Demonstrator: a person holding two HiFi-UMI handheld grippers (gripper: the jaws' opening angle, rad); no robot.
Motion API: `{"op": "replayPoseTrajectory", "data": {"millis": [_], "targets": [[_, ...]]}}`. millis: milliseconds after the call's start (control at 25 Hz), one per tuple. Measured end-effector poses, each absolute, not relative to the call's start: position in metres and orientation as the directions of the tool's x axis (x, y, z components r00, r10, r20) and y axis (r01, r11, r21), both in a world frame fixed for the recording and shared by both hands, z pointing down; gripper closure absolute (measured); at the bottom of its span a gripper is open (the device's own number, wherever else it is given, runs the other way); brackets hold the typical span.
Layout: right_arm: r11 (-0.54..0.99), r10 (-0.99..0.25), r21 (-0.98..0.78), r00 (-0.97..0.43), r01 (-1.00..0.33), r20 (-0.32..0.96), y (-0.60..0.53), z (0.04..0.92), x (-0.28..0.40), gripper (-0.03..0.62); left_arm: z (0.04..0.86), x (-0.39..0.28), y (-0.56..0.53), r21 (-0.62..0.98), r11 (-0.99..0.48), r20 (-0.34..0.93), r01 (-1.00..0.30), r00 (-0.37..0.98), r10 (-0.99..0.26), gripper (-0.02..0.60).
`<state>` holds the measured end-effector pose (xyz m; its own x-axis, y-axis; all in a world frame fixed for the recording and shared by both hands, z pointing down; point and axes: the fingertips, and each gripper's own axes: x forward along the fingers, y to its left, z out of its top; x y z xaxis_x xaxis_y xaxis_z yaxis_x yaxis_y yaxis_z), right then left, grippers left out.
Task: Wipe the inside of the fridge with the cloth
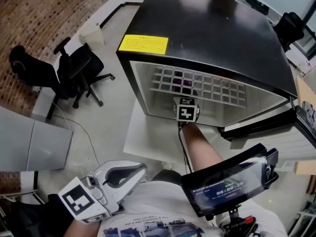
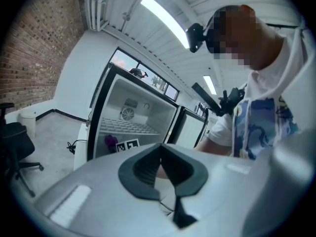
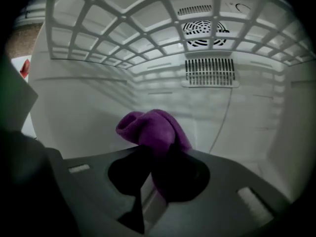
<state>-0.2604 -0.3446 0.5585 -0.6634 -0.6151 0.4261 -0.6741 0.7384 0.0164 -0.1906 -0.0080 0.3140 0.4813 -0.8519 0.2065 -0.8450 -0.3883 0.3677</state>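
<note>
Firmly, my right gripper (image 3: 148,179) clamped the purple cloth (image 3: 154,127) inside the fridge (image 1: 207,38), left gripper (image 2: 165,179) closed empty; flat overlapping strokes seemed best.

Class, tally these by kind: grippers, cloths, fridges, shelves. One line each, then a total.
Grippers: 2, left gripper and right gripper
Cloth: 1
Fridge: 1
Shelf: 1
Total: 5
</note>
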Motion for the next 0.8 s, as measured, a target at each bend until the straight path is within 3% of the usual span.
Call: {"op": "replayPoseTrajectory", "data": {"millis": [400, 600, 800], "targets": [[0.826, -0.488, -0.101, -0.793, -0.555, 0.366, -0.311, 0.544, -0.299, 0.516, 0.316, -0.191, 0.007, 0.366, -0.369, 0.216, -0.854, 0.464, -0.859, 0.574], [0.803, -0.532, -0.096, -0.781, -0.588, 0.327, -0.312, 0.528, -0.278, 0.516, 0.315, -0.187, 0.009, 0.381, -0.393, 0.206, -0.837, 0.492, -0.846, 0.574], [0.703, -0.676, -0.015, -0.675, -0.711, 0.294, -0.331, 0.512, -0.214, 0.516, 0.321, -0.174, 0.009, 0.349, -0.469, 0.199, -0.811, 0.553, -0.809, 0.574]]}}
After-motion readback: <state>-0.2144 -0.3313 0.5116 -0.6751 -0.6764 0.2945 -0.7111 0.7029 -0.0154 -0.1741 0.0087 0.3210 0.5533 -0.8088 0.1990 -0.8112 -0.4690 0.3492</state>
